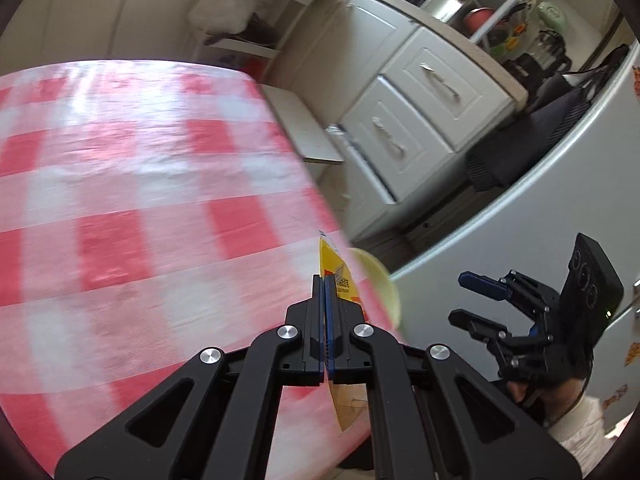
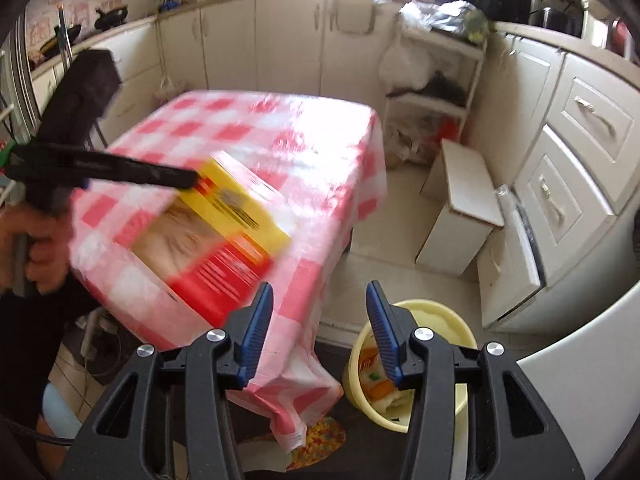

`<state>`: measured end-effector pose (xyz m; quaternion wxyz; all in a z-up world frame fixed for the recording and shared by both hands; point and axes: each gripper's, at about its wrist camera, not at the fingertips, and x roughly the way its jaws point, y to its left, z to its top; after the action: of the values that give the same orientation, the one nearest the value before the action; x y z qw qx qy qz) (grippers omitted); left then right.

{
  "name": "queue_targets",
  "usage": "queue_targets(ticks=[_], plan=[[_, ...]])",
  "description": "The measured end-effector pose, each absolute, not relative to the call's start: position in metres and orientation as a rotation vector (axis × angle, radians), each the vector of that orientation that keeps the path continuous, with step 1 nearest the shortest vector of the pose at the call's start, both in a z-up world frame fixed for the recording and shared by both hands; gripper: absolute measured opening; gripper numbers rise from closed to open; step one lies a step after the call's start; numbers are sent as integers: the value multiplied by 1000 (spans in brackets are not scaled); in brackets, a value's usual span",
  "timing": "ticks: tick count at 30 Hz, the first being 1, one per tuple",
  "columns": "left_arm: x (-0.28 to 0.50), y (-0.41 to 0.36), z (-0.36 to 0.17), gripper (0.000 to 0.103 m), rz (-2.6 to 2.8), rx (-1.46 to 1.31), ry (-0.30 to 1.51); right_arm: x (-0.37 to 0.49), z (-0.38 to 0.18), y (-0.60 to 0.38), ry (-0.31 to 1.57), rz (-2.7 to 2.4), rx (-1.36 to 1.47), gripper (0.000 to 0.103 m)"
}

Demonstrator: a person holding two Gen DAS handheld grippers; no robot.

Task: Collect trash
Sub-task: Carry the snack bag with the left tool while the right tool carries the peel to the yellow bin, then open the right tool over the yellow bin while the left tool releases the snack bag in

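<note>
My left gripper (image 1: 324, 280) is shut on a flat yellow and red food wrapper (image 1: 340, 276), seen edge-on over the table's right edge. In the right wrist view the same wrapper (image 2: 224, 236) hangs blurred from the left gripper (image 2: 192, 179) above the checked table (image 2: 248, 128). My right gripper (image 2: 320, 300) is open and empty, above a pale yellow bucket (image 2: 432, 316) on the floor that holds some trash. In the left wrist view the bucket's rim (image 1: 380, 280) shows past the table edge, and the right gripper (image 1: 460, 296) is open to the right.
The table (image 1: 140, 184) has a red and white checked cloth. White drawers (image 2: 576, 168) and a small white stool (image 2: 460, 208) stand to the right. A white fridge (image 1: 540, 220) is near the bucket. A dark chair (image 2: 84, 96) stands at the table's left.
</note>
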<state>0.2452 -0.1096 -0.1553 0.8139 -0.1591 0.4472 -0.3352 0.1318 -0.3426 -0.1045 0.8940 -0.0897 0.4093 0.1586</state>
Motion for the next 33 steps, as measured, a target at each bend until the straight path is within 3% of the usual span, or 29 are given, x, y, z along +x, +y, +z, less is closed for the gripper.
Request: queue_targets(ticks=[9, 22, 27, 31, 33], plan=[[258, -224, -147, 2, -870, -330, 951, 122, -76, -414, 740, 130, -29, 49], [283, -359, -203, 5, -797, -206, 1100, 114, -80, -455, 738, -1, 11, 52], [281, -360, -204, 51, -767, -168, 1092, 109, -80, -460, 735, -20, 16, 55], [275, -343, -193, 63, -736, -159, 1066, 109, -77, -451, 721, -34, -25, 63], [268, -330, -182, 76, -706, -137, 1028, 109, -77, -445, 719, -39, -48, 65]])
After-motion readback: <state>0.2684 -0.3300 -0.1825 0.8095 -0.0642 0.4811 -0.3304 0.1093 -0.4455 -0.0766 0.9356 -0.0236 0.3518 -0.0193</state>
